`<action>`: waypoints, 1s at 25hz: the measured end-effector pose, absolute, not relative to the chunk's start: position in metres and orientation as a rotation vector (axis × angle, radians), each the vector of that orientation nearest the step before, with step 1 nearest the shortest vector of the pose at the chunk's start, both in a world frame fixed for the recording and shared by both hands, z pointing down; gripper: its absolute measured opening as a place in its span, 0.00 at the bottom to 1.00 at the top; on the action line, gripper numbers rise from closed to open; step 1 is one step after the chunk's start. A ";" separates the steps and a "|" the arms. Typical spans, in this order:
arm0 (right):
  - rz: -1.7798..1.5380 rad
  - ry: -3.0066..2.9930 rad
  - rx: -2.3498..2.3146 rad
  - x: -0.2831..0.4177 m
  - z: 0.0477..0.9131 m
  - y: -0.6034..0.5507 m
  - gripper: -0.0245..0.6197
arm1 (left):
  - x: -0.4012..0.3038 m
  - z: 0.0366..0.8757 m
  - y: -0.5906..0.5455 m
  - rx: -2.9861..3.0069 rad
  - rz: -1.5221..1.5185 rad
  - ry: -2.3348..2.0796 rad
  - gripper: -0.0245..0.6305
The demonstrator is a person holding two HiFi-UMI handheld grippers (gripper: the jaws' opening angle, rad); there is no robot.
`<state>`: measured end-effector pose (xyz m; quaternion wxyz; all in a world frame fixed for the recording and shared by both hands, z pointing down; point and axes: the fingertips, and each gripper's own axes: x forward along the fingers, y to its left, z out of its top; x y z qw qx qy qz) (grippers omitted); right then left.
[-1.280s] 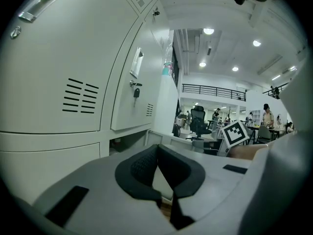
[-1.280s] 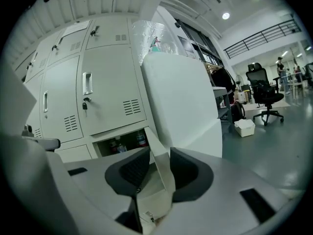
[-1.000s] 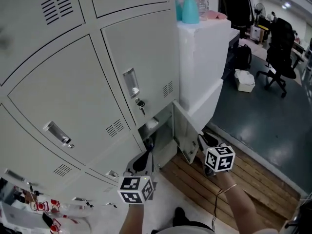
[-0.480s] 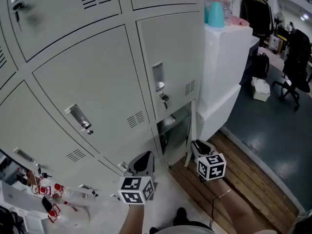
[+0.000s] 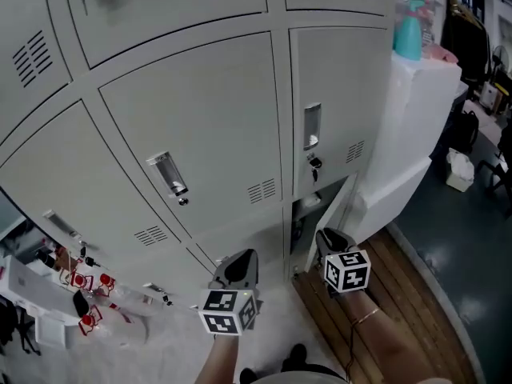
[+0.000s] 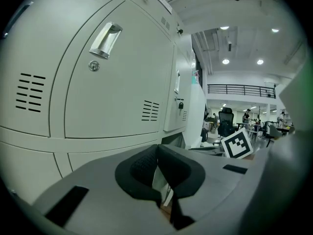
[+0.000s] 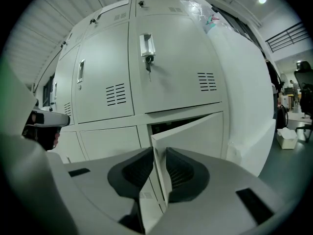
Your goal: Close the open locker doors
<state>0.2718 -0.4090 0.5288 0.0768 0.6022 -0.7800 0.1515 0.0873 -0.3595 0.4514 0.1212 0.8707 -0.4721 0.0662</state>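
Observation:
The bottom-right locker door point(image 5: 335, 210) stands partly open, a dark slot of its compartment point(image 5: 307, 215) showing beside it. My right gripper point(image 5: 327, 242) has been closing its jaws, and they now pinch the free edge of that door point(image 7: 195, 133). In the right gripper view the edge runs straight between the pads of the right gripper point(image 7: 159, 168). My left gripper point(image 5: 239, 268) hovers low before the closed neighbouring lockers, left of the opening. Seen from its own camera, the left gripper point(image 6: 157, 164) has its pads together and holds nothing. All other locker doors in sight are closed.
A white block point(image 5: 416, 126) with a teal spray bottle point(image 5: 408, 29) stands right of the lockers. Wooden slats point(image 5: 400, 302) cover the floor under my right arm. A key hangs in the lock point(image 5: 315, 165) above the open door. Red-and-white clutter point(image 5: 80, 286) lies at lower left.
The bottom-right door has swung from wide open to only a narrow gap, with my right gripper moving left along with it. My left gripper shifted slightly along the lockers.

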 end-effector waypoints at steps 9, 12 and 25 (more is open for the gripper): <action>0.416 -2.368 1.714 0.236 0.533 -0.459 0.15 | 0.059 0.454 -0.374 2.482 0.196 -1.470 0.07; 0.399 -2.365 1.708 0.230 0.533 -0.475 0.15 | 0.055 0.456 -0.379 2.468 0.201 -1.482 0.07; 0.396 -2.358 1.681 0.219 0.538 -0.512 0.15 | 0.035 0.457 -0.395 2.432 0.205 -1.536 0.07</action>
